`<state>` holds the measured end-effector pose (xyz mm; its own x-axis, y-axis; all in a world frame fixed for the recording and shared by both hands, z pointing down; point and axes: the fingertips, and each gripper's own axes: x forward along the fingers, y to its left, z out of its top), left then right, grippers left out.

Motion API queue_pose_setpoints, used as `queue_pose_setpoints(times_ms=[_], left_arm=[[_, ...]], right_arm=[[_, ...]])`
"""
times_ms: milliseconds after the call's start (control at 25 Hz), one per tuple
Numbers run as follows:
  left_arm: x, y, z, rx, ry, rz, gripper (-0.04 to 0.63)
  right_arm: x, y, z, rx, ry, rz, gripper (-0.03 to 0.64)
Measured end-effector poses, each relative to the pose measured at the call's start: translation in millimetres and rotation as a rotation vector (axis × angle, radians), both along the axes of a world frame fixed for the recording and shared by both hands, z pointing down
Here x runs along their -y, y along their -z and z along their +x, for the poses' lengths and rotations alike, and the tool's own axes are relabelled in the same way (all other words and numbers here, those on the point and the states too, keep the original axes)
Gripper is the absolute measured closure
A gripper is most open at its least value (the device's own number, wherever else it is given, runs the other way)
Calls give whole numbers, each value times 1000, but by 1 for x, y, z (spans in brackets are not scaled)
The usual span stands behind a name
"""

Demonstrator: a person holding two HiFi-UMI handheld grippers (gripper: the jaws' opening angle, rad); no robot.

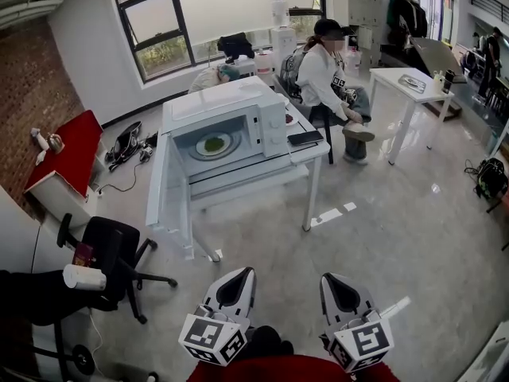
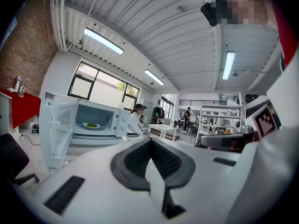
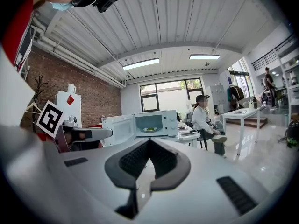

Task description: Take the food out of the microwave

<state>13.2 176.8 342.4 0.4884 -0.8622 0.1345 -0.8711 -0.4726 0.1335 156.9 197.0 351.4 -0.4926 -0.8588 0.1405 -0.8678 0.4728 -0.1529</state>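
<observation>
"Starting with containers: how many, and what is in each?"

"One container. Microwave (image 1: 231, 126), white, on a white table (image 1: 306, 156) at the far middle of the room. Its door (image 1: 159, 183) is swung wide open to the left. Contents: one plate (image 1: 213, 145) lying flat in the cavity, and on it one portion of green food (image 1: 213, 143). Nothing else can be made out inside."

"How does the food sit relative to the grippers?"

"Well apart from them. Both grippers are held side by side at the near edge, pointing towards the microwave, with open floor between them and the table."

"What state are the grippers in?"

"Left gripper (image 1: 242, 274): jaws pressed together, nothing between them. Right gripper (image 1: 333, 280): the same, closed and empty. Each carries one cube with square markers."

"What are the counts for the rest?"

"White tables: two, the second table (image 1: 409, 86) at the far right. Seated person (image 1: 324, 78): one, on the far side of the microwave's table, to its right. Black office chair (image 1: 111, 253): one, at the near left. Red-topped cabinet (image 1: 67, 153): one, on the left by the brick wall. Dark flat item (image 1: 305, 138): one, on the table just right of the microwave. I cannot tell what kind it is."
</observation>
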Motion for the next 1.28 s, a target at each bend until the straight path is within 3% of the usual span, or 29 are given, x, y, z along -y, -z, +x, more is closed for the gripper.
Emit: queue_pose_setpoints(times_ms=[640,1280], left_arm=[[59,-7,-10,-11,29,-25,584],[175,-32,-50,-27,91,-110,584]], right_arm=[[56,-18,-8,-16,2,-59,603],[191,-27,-33,-30,-4,-114,603]])
